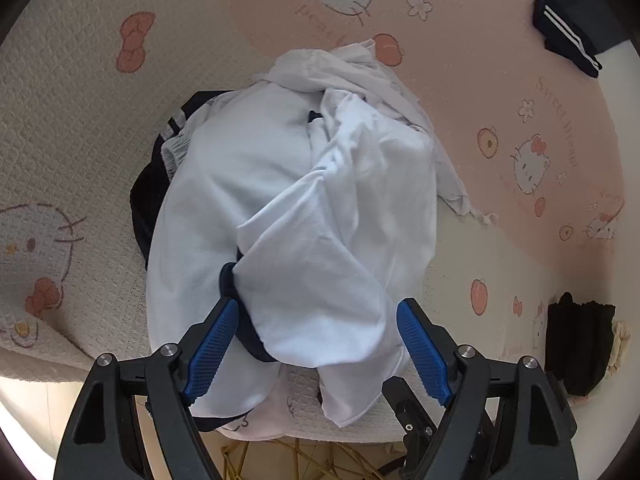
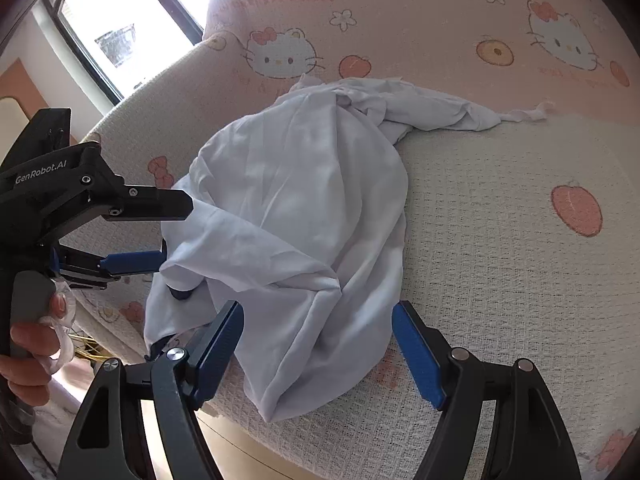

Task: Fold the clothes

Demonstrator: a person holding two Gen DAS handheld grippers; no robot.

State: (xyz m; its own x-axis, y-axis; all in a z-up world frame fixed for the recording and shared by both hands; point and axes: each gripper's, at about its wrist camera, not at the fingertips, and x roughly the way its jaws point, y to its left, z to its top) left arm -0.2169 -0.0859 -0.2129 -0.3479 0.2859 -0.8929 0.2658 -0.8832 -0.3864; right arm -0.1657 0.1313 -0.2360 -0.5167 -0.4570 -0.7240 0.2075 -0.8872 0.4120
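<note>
1. We see a heap of white shirts [image 1: 304, 200] in the middle of the bed [image 1: 80, 128], which carries a pink-and-cream cat-print cover.
2. Dark navy cloth [image 1: 142, 196] with white stripes pokes out under the heap's left edge.
3. Left gripper [image 1: 318, 344]: fingers spread wide, straddling the heap's near edge, pinching nothing.
4. Right gripper [image 2: 318, 344]: fingers likewise spread over the near fold of white cloth, gripping nothing.
5. In the right wrist view, the left gripper sits at the heap's left side, held by a hand [image 2: 28, 344].
6. More dark clothes [image 1: 568, 36] lie far right; a black bundle [image 1: 578, 344] lies near right.
</note>
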